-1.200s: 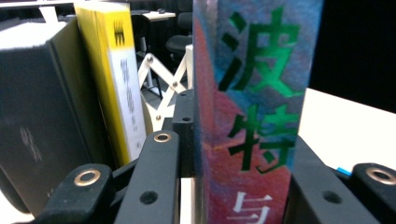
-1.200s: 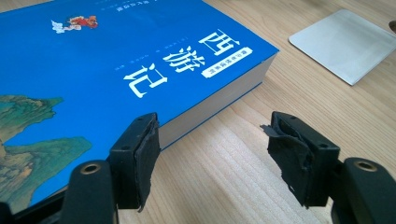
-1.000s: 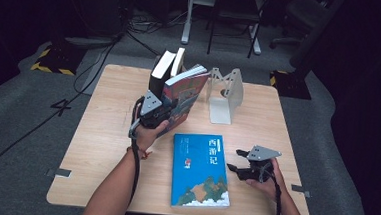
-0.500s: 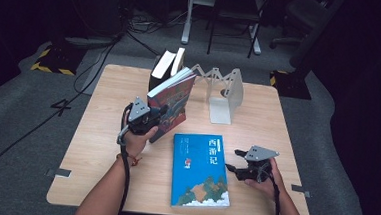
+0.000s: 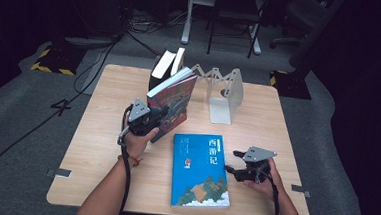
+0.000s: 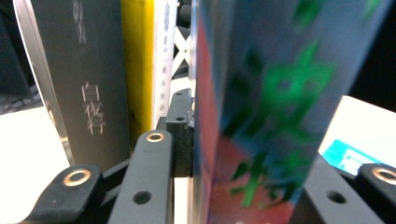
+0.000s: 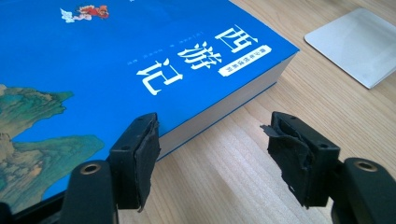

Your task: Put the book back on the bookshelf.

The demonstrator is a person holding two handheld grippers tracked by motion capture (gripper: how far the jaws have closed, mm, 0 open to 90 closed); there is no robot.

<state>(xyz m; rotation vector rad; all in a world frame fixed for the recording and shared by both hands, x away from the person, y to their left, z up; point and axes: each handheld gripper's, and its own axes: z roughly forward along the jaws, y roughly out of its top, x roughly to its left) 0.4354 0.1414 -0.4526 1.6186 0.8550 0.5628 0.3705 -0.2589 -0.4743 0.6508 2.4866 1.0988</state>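
Note:
A colourful book stands tilted on the table, its top leaning toward the books in the rack. My left gripper grips its lower edge. In the left gripper view the book sits between the jaws of the left gripper, and the left pad touches the cover. These jaws have just been opening a little, with the book still between them. A blue book lies flat near the front edge. My right gripper rests open beside its right edge. Bare wood lies between the right gripper's jaws, the blue book by the left one.
A metal folding book rack stands at the back of the wooden table, with two upright books at its left end. The grey book and yellow book are close behind my left jaw. The rack's flat plate lies beyond my right gripper.
My left gripper has sunk a little and come toward the person's side with the colourful book, which now leans lower. The right gripper and the blue book have kept still.

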